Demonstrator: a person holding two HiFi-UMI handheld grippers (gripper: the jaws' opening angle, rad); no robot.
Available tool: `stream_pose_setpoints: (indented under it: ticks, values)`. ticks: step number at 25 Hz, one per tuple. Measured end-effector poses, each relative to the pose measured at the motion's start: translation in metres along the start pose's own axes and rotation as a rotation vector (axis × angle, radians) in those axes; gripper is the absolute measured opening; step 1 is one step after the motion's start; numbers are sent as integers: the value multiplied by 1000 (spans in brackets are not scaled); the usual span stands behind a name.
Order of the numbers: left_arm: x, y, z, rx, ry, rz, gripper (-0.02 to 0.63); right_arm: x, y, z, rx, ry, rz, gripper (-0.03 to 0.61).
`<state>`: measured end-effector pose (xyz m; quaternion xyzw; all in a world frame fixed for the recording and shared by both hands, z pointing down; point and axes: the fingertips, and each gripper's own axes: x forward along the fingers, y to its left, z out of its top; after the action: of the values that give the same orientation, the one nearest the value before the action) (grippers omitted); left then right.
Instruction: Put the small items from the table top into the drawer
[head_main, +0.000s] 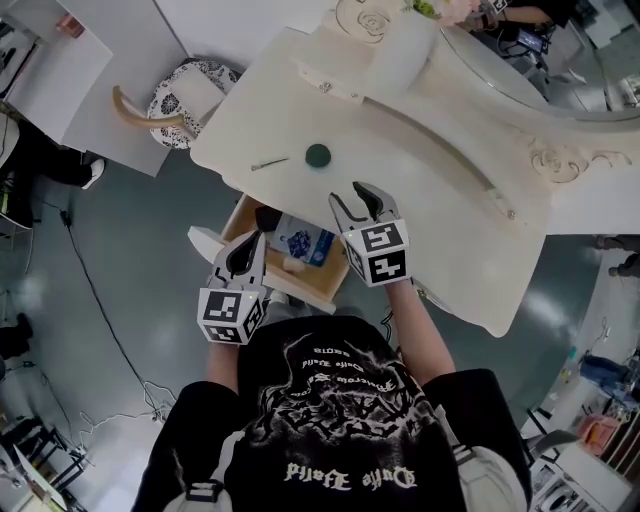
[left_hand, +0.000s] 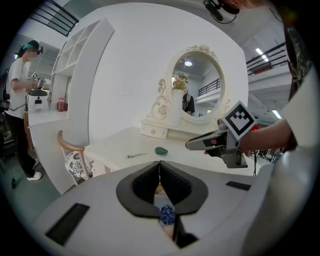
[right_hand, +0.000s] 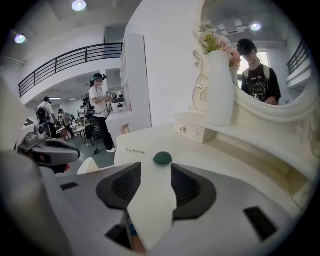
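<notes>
Head view shows drawer (head_main: 318, 292); gripper views perhaps glimpse

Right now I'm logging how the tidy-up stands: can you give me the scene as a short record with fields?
table top: green lump and thin metal piece lie on it
drawer: open, packet inside
left claw: shut, over drawer
right claw: open, empty, pointing toward green lump

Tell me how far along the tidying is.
Done: drawer open, a blue packet and other bits inside. In hand: nothing; right claw open, facing the green lump; left claw shut over the drawer. Left: green lump and metal pin on the table.
</notes>
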<state>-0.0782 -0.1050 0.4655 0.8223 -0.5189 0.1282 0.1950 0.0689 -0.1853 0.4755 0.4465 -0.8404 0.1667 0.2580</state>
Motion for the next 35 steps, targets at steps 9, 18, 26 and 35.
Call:
stream_pose_setpoints:
  ticks: [9, 18, 26, 35]
  values:
    - [-6, 8, -7, -13, 15, 63, 15, 28, -7, 11, -14, 19, 31, 202]
    - [-19, 20, -8, -34, 23, 130, 15, 57, -5, 19, -52, 50, 71, 210]
    - [-24, 34, -13, -54, 42, 187, 15, 84, -7, 23, -82, 91, 87, 210]
    - [-25, 42, -18, -71, 65, 222, 15, 107, -8, 14, -95, 161, 107, 210]
